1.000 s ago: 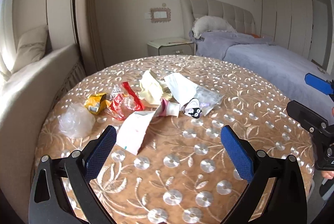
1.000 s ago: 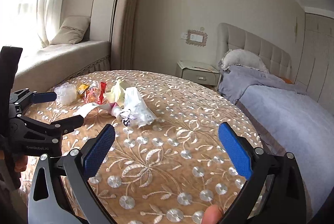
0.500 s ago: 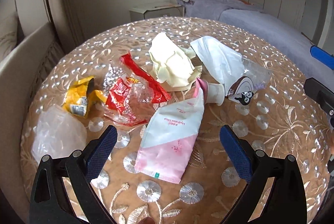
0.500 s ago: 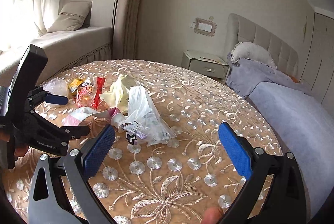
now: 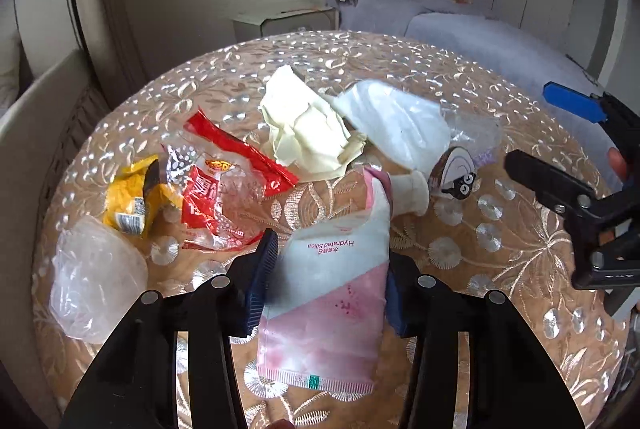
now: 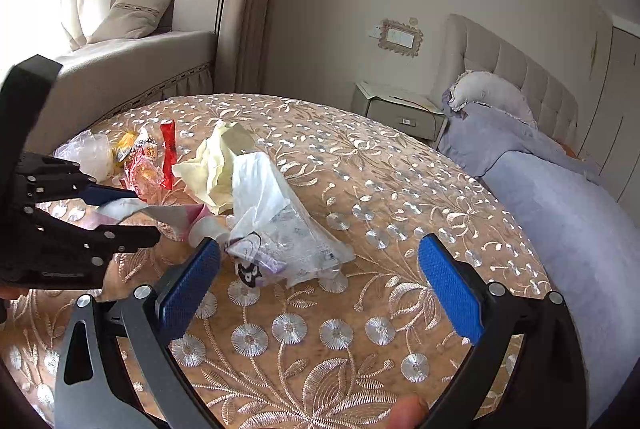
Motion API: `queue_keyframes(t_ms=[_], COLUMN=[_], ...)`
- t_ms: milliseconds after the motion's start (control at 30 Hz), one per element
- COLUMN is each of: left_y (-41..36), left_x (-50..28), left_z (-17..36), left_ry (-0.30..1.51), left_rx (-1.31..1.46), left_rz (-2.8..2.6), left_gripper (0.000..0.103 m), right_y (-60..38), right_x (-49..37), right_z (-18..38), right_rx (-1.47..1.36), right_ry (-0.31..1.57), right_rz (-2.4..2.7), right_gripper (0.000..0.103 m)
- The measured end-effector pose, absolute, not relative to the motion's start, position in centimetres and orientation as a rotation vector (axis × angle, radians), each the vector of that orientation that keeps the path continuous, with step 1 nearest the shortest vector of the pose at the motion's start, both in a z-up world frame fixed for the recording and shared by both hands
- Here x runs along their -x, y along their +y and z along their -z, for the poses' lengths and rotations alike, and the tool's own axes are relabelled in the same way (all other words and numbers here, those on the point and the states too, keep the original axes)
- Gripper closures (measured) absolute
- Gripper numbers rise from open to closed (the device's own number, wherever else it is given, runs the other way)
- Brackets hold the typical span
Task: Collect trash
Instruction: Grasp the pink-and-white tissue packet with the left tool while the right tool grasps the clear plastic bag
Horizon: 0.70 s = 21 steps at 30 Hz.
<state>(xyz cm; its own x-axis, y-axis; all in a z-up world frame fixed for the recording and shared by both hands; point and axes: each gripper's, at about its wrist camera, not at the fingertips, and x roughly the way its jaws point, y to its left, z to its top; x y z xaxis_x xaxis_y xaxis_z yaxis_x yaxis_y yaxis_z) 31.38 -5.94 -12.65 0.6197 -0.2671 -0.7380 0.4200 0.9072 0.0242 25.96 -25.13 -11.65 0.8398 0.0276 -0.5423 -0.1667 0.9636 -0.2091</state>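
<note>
A pink and white toothpaste tube [image 5: 332, 289] lies on the round table, cap end away from me. My left gripper [image 5: 330, 269] is closing on it, and both blue pads meet the tube's long edges. In the right wrist view the tube [image 6: 132, 207] sits between the left gripper's [image 6: 120, 213] fingers. My right gripper [image 6: 320, 249] stands open just short of a clear plastic bag [image 6: 280, 213] with a cartoon sticker [image 6: 248, 271]. It appears at the right in the left wrist view as the right gripper [image 5: 556, 141]. A red wrapper [image 5: 224, 189], a yellow wrapper [image 5: 128, 197], a crumpled cream paper [image 5: 304, 129] and clear crumpled plastic [image 5: 96, 285] lie nearby.
The trash sits on the left half of the embroidered tan table [image 5: 480, 269]. A bed [image 6: 560, 189] stands to the right, with a nightstand [image 6: 400, 109] behind the table. A cushioned window seat [image 6: 120, 69] runs along the left edge.
The left gripper came forward and down over the trash, then its jaws closed in from wide open onto the toothpaste tube. The right gripper moved closer to the clear bag.
</note>
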Motion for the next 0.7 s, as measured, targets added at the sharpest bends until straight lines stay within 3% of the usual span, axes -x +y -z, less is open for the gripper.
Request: queue_keyframes(t_ms=[200, 233, 267, 367, 400, 467, 567, 700], left_y=[-5.5, -5.4, -5.3, -4.7, -4.5, -4.4, -4.5, -4.5], left_x=[-29.6, -29.4, -29.4, -29.3, -29.1, -28.7, -27.8, -26.9], left_z=[11.2, 11.0, 10.9, 10.5, 10.4, 10.3, 10.1, 9.5], left_ry=[0.759, 0.751, 0.753, 0.756, 0.751, 0.751, 0.741, 0.730], left_rx=[-0.208, -0.217, -0.216, -0.168, -0.157, -0.142, -0.141, -0.132], left_rz=[0.371, 0.368, 0.364, 0.390, 0.394, 0.407, 0.411, 0.412], left_gripper=[0.060, 0.078, 0.085, 0.085, 0.085, 0.085, 0.085, 0.085], right_y=[-24.6, -24.7, -24.7, -24.9, -25.0, -25.0, -24.5, -24.9], right_x=[-28.4, -28.8, -29.2, -30.4, -30.6, -30.7, -30.2, -28.9], right_z=[12.9, 13.1, 13.3, 14.1, 14.5, 15.0, 15.0, 13.9], right_rx=[0.271, 0.266, 0.257, 0.223, 0.217, 0.212, 0.220, 0.197], right_ry=[0.636, 0.652, 0.666, 0.716, 0.732, 0.762, 0.766, 0.731], right_rz=[-0.132, -0.137, -0.141, -0.155, -0.160, -0.190, -0.220, -0.205], right_gripper=[0.004, 0.004, 0.004, 0.006, 0.010, 0.044, 0.060, 0.069])
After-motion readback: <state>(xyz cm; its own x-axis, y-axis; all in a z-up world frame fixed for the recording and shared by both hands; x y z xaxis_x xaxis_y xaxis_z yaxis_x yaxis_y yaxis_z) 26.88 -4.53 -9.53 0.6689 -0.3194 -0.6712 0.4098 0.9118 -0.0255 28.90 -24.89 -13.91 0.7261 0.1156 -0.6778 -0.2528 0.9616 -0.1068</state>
